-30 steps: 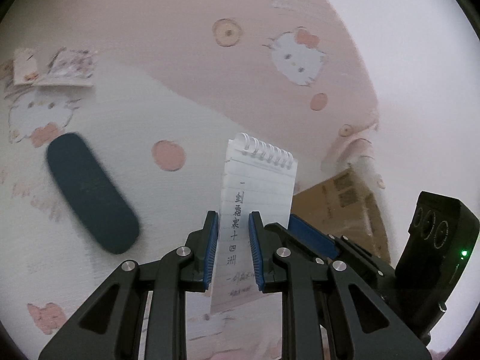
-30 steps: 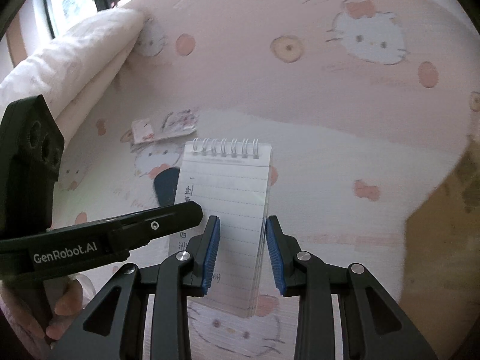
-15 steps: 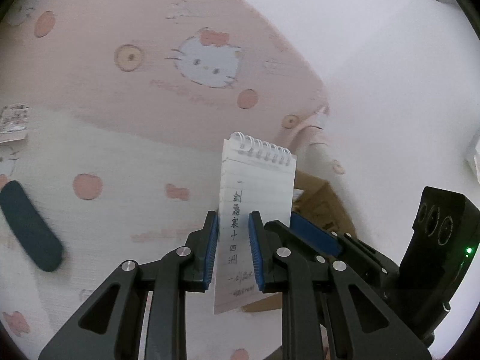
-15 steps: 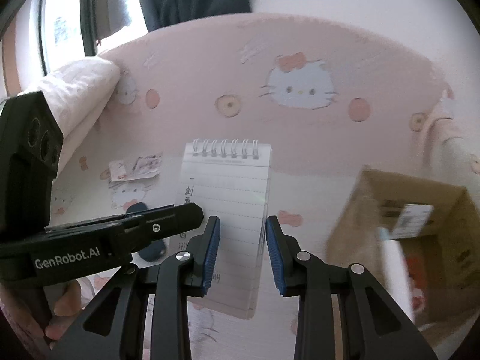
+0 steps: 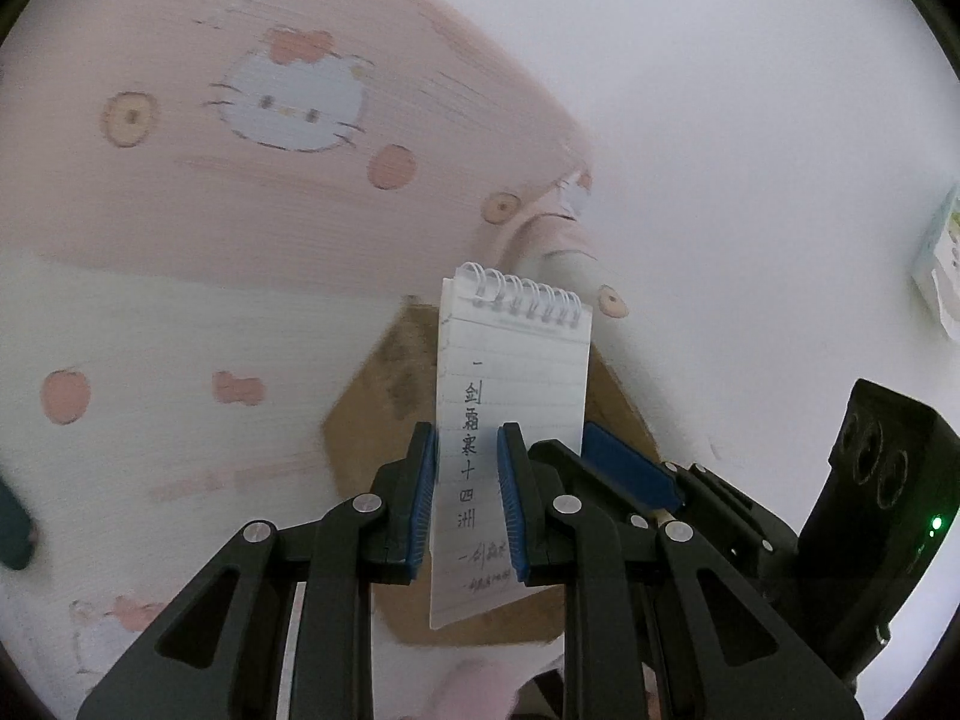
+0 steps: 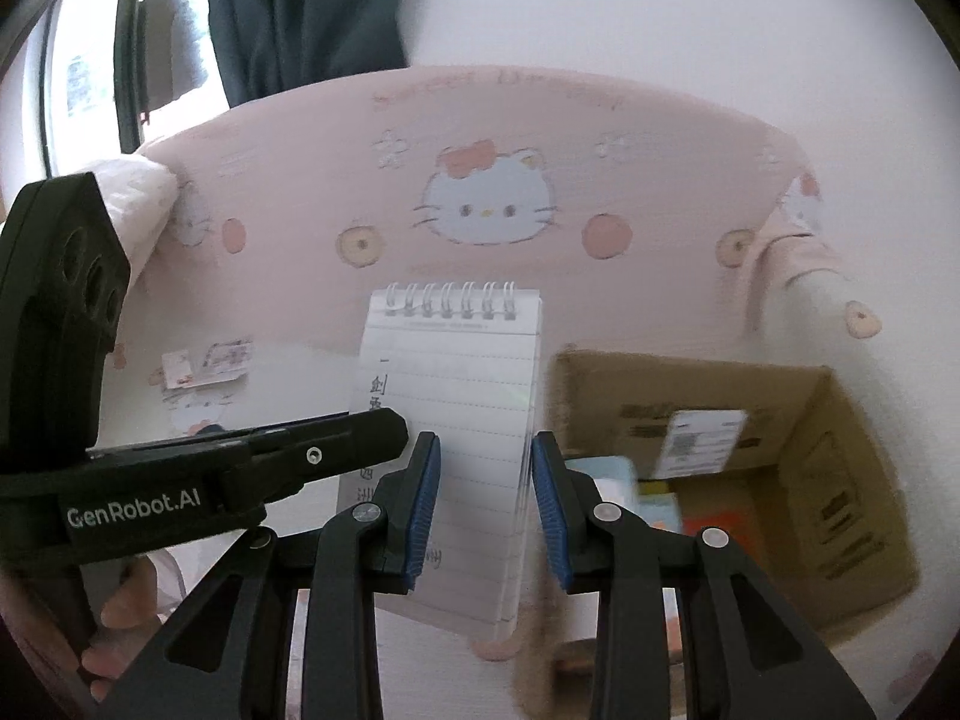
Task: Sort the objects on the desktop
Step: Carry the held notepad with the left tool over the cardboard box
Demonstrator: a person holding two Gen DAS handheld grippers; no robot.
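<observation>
A small spiral notepad (image 5: 510, 372) with handwritten characters hangs in the air, held between both grippers. In the left wrist view my left gripper (image 5: 465, 480) is shut on its lower part, blue pads on either side. My right gripper (image 6: 483, 480) is likewise shut on the notepad (image 6: 456, 396), whose right edge lies against the right pad. The left gripper's black finger (image 6: 360, 438) crosses the notepad's left edge in the right wrist view. An open cardboard box (image 6: 840, 414) with several items inside stands below and to the right.
A pink cat-print sheet (image 6: 480, 144) covers the surface. Small cards (image 6: 204, 366) lie at the left, and a dark case (image 5: 12, 522) shows at the left edge. A hand (image 6: 120, 624) holds the left gripper. A white wall and a dark curtain (image 6: 300, 6) are behind.
Both grippers have risen and swung right with the notepad held the same way. The cardboard box has come into view, and the dark case has slid to the left edge.
</observation>
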